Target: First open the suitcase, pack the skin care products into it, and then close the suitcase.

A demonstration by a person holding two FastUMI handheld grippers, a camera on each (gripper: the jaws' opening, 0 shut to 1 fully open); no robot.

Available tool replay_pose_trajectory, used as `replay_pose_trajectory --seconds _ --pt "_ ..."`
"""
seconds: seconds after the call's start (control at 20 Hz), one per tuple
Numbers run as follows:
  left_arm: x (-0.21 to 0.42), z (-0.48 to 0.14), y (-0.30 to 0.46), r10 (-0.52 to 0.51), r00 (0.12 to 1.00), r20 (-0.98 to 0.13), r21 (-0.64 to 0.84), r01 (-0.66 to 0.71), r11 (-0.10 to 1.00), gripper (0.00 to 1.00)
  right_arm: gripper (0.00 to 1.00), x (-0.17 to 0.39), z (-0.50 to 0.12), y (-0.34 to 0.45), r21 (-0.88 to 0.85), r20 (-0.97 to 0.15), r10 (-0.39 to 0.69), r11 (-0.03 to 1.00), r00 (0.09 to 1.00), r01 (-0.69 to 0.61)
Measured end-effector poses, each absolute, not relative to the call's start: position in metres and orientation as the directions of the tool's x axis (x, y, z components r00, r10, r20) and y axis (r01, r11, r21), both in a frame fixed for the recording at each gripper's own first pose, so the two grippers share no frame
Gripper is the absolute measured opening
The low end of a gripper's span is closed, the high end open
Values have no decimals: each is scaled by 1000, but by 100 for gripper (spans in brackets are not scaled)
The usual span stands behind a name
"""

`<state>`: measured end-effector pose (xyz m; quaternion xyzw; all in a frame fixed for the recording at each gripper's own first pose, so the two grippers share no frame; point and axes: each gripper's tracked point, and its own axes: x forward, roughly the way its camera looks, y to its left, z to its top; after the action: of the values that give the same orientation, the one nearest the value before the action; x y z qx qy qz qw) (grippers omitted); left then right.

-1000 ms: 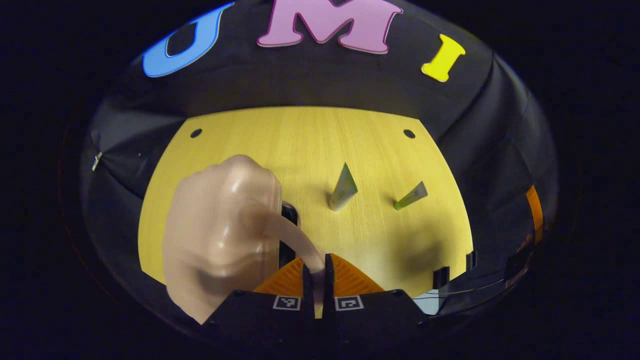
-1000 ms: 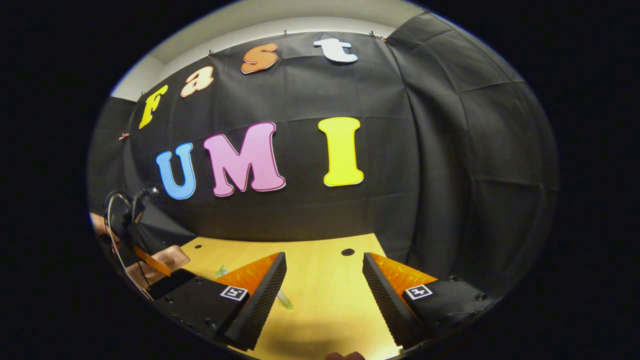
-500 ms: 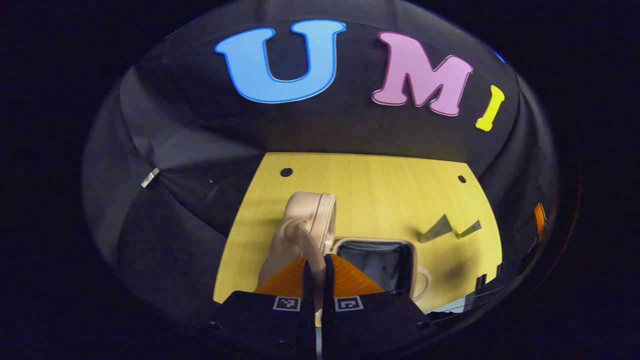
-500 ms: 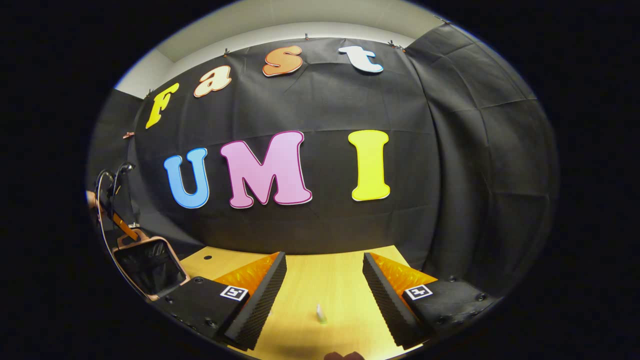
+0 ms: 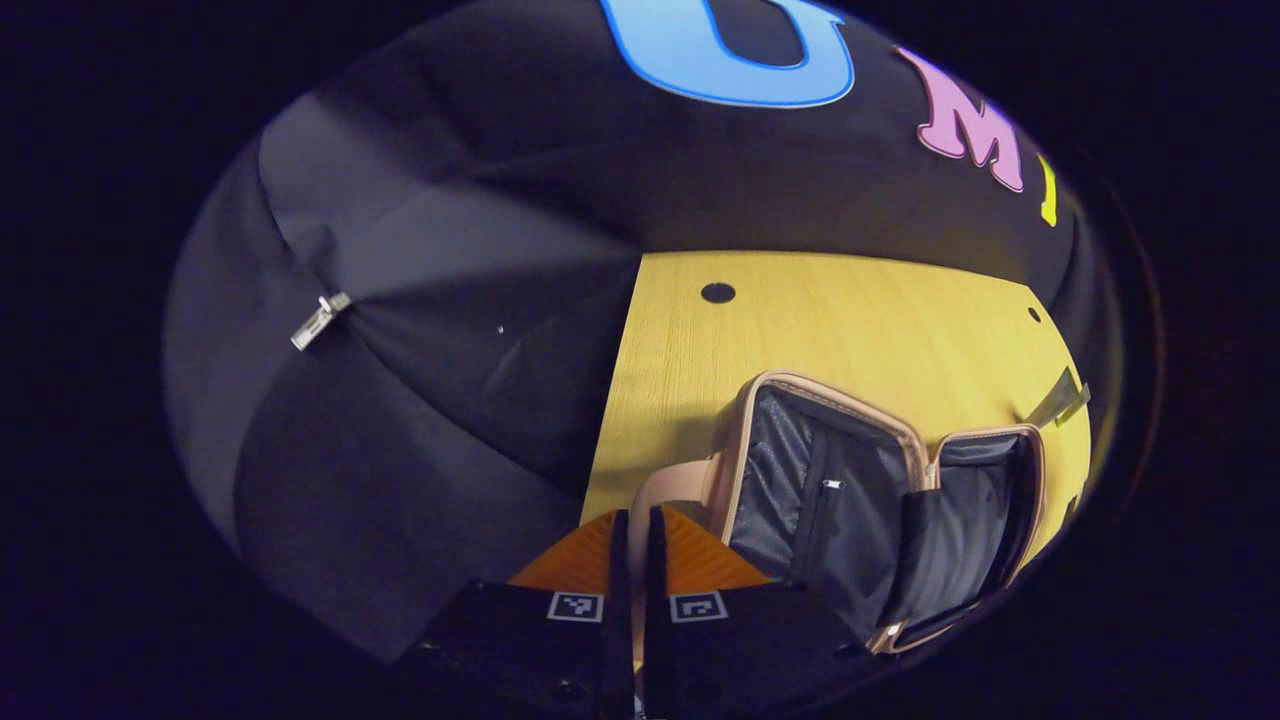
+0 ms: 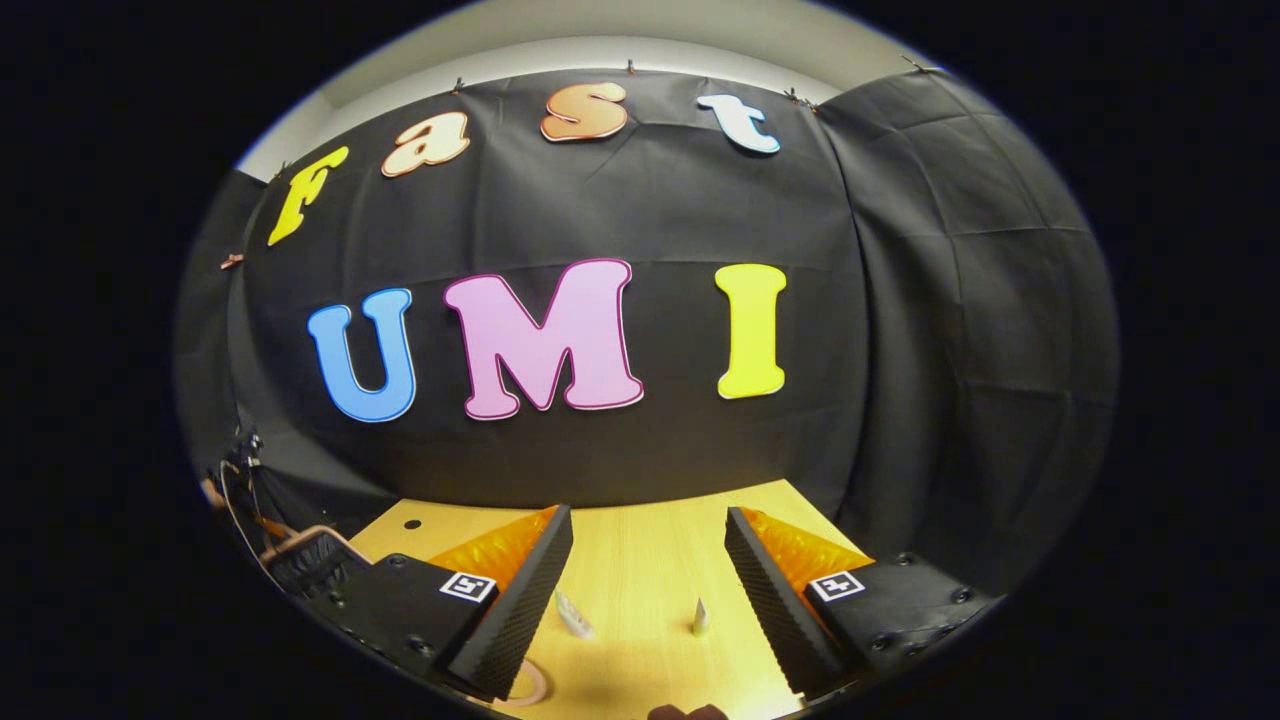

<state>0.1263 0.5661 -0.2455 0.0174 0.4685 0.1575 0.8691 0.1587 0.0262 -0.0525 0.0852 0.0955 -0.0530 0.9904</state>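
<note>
The pink suitcase lies open on the yellow table, with the black lining of both halves showing. My left gripper is shut on the suitcase's pink handle, at the left side of the left half. Two skin care tubes lie at the far right of the left gripper view. In the right gripper view my right gripper is open above the table, with a white tube and a small pointed tube on the wood between its fingers. The suitcase sits far left there.
The black cloth wall closes in the table's left and back edges. Two round holes mark the table's far corners. A pink loop lies at the near edge in the right gripper view.
My left gripper swung the lid over to the left by its handle, so the suitcase now lies fully open. The right gripper stayed open and turned slightly, bringing both tubes between its fingers.
</note>
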Motion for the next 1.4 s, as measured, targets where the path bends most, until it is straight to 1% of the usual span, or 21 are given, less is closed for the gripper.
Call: replay_pose_trajectory --seconds 0.1,0.2,0.3,0.4,0.5,0.55,0.6,0.65,0.7,0.75,0.9,1.0,1.1,1.25,1.3,1.4 --pt "122 -279 575 266 488 -831 138 -282 949 10 97 157 -43 35 182 -206 -105 973 973 144" --pt "120 -302 580 242 475 -846 120 -274 954 10 97 158 -36 37 185 -200 -135 968 970 172" --pt "119 -318 581 221 479 -849 97 -270 958 11 97 156 -34 40 191 -202 -153 963 967 192" --pt "121 -319 594 233 506 -831 104 -269 957 14 97 154 -37 44 191 -203 -168 960 965 207" --pt "122 -307 599 255 545 -798 120 -271 955 30 97 150 -38 45 176 -195 -183 960 964 218" --pt "126 -296 597 258 578 -774 118 -269 956 41 97 148 -38 43 162 -188 -194 961 963 225" --pt "129 -279 591 256 620 -742 108 -266 958 56 97 146 -38 40 145 -180 -206 962 962 233" --pt "134 -259 584 252 669 -699 96 -262 960 82 97 144 -38 36 125 -171 -219 962 961 242" --pt "141 -234 572 240 724 -647 78 -250 965 91 97 142 -38 32 104 -161 -233 962 959 251" --pt "146 -207 555 224 778 -587 63 -232 971 96 97 141 -36 27 83 -149 -246 962 958 260" --pt "155 -129 488 126 901 -415 2 -137 991 96 97 139 -38 19 31 -135 -263 963 955 269" --pt "154 -97 431 26 940 -340 -48 -45 998 96 97 140 -40 20 17 -135 -257 965 957 261" --pt "149 -79 369 -77 950 -303 -100 49 994 96 97 141 -41 23 26 -131 -240 969 962 245" --pt "138 -63 283 -202 944 -260 -126 174 977 96 97 140 -46 30 28 -126 -203 978 971 208" --pt "136 -61 254 -240 938 -251 -138 210 968 96 97 139 -48 32 18 -125 -189 981 974 193" --pt "135 -75 203 -299 916 -266 -162 264 951 96 97 135 -54 35 -10 -125 -160 987 979 160"
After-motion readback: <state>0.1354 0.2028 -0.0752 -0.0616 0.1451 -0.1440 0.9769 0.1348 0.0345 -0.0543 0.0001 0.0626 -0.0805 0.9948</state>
